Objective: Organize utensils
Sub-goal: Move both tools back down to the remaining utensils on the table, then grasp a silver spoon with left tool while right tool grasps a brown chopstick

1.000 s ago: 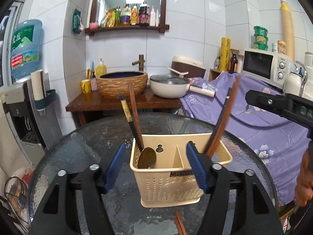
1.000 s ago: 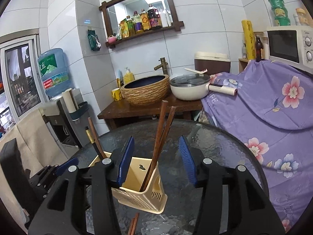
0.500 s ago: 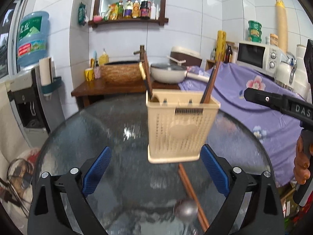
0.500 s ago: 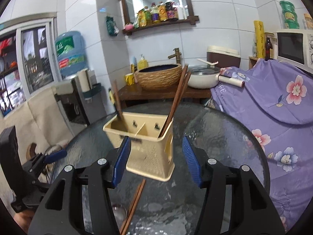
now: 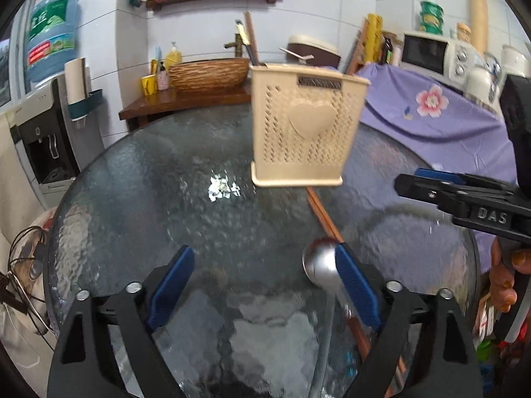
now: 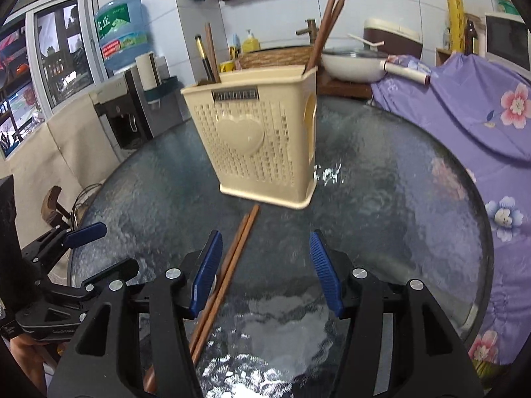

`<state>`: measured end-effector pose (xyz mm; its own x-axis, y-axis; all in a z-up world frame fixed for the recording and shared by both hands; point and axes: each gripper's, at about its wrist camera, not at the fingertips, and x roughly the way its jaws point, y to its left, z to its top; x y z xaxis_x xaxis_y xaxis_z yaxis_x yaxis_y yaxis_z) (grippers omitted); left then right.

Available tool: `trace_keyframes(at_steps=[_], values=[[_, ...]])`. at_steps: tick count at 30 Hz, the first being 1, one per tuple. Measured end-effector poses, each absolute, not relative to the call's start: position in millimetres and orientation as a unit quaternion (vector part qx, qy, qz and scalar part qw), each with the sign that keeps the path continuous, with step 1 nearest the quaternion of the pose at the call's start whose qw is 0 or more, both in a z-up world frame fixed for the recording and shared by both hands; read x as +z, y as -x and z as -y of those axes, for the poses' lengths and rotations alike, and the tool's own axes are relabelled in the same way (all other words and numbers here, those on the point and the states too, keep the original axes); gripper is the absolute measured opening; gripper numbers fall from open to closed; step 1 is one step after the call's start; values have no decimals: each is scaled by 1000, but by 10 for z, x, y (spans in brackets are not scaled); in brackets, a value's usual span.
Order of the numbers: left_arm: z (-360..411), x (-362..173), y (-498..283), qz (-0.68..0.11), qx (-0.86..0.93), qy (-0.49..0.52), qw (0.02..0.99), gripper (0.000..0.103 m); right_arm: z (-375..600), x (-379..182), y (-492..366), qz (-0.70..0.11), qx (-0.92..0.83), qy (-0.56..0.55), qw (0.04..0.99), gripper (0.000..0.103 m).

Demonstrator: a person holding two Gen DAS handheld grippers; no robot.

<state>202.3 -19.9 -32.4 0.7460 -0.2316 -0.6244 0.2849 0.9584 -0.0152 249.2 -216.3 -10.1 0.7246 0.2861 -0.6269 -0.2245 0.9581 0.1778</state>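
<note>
A beige perforated utensil holder (image 5: 305, 129) stands on the round glass table (image 5: 139, 199), with brown chopsticks (image 6: 325, 23) and a dark-handled utensil (image 6: 205, 56) sticking out of it. In front of it, low over the glass, my left gripper (image 5: 264, 258) is wide and its jaws are closing. A metal spoon (image 5: 320, 262) lies with its bowl just inside the right finger, and no pad presses on it. My right gripper (image 6: 265, 237) is open over a loose pair of brown chopsticks (image 6: 239, 248), which lie on the glass close to its left finger.
A purple floral cloth (image 6: 481, 99) covers furniture right of the table. Behind are a wooden counter (image 5: 186, 102) with a woven basin, a white pan (image 6: 351, 63), a microwave (image 5: 428, 53) and a water dispenser (image 5: 49, 116). A person's hand (image 5: 501, 282) holds the right gripper.
The left gripper let go of the holder, widened and drew back low over the table. The right gripper sank from above the holder. The spoon and loose chopsticks came into view.
</note>
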Motion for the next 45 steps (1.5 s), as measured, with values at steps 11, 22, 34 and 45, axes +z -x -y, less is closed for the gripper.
trace_keyframes(at_steps=[11, 22, 34, 45], values=[[437, -569, -1890, -365, -181, -58, 911, 64, 2127, -464, -2401, -387, 137, -54, 910, 55], [661, -688, -2016, -390, -199, -69, 896, 54, 2274, -469, -2375, -398, 130, -65, 906, 55], [716, -734, -2138, -405, -191, -66, 892, 40, 2280, -494, -2385, -405, 136, -70, 901, 55], [648, -693, -2167, -407, -183, -54, 893, 32, 2163, -508, -2429, -415, 141, -64, 897, 55]])
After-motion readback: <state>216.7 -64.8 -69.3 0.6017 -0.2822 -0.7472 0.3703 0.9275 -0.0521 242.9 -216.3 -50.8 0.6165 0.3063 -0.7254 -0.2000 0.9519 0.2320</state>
